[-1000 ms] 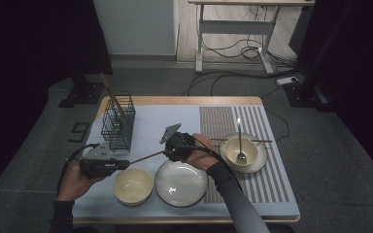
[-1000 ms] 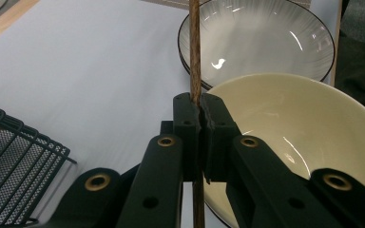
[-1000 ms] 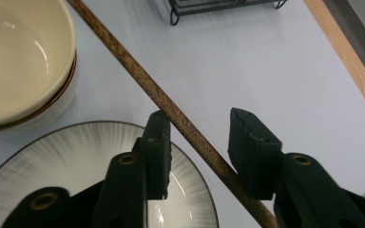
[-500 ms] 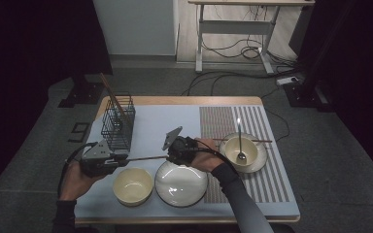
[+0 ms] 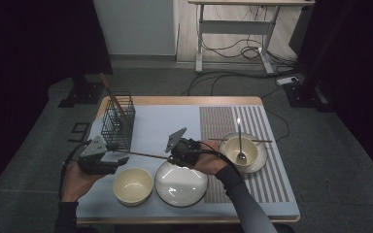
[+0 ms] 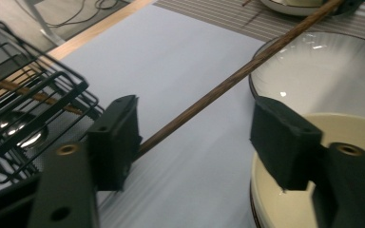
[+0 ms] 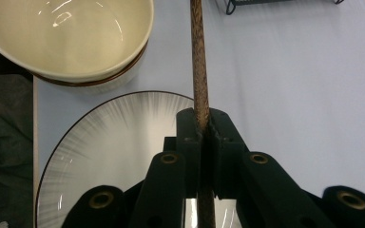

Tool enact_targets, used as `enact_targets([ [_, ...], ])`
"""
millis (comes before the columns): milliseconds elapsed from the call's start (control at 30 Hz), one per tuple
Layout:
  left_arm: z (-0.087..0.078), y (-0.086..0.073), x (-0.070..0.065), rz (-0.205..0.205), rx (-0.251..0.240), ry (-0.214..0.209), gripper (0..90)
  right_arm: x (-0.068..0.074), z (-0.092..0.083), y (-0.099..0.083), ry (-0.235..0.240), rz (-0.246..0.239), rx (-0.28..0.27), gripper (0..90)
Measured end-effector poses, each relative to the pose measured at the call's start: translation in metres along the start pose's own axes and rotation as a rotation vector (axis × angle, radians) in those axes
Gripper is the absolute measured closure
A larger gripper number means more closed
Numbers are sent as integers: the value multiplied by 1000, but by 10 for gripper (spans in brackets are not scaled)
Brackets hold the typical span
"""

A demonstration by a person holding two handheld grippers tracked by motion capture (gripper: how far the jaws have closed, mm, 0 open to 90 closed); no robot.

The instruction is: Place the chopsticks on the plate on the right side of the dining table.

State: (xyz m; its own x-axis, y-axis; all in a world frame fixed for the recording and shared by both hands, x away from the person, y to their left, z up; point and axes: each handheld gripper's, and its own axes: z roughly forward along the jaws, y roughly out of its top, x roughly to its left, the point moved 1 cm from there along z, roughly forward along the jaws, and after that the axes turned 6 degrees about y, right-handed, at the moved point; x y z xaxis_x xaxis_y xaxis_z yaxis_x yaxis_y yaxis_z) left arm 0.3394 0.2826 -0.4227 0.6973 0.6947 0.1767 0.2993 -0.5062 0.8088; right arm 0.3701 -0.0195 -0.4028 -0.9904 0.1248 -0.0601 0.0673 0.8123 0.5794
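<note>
Since a second ago the left gripper has just opened off the chopstick, now clamped over the plate by the right gripper: handover done, next carrying it clear.

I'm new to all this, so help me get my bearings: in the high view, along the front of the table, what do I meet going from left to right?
Left gripper → cream bowl → white plate → bowl with a spoon.
</note>
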Motion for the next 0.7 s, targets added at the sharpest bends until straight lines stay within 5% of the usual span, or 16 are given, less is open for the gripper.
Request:
enact_targets([
  [300, -3, -15, 5, -92, 21, 89, 102, -6, -11, -13, -12, 68, -5, 841],
  [433, -6, -25, 6, -108, 37, 91, 25, -7, -15, -18, -12, 88, 2, 840],
  [700, -8, -43, 8, -122, 73, 145, 0, -10, -26, -29, -30, 137, 2, 841],
])
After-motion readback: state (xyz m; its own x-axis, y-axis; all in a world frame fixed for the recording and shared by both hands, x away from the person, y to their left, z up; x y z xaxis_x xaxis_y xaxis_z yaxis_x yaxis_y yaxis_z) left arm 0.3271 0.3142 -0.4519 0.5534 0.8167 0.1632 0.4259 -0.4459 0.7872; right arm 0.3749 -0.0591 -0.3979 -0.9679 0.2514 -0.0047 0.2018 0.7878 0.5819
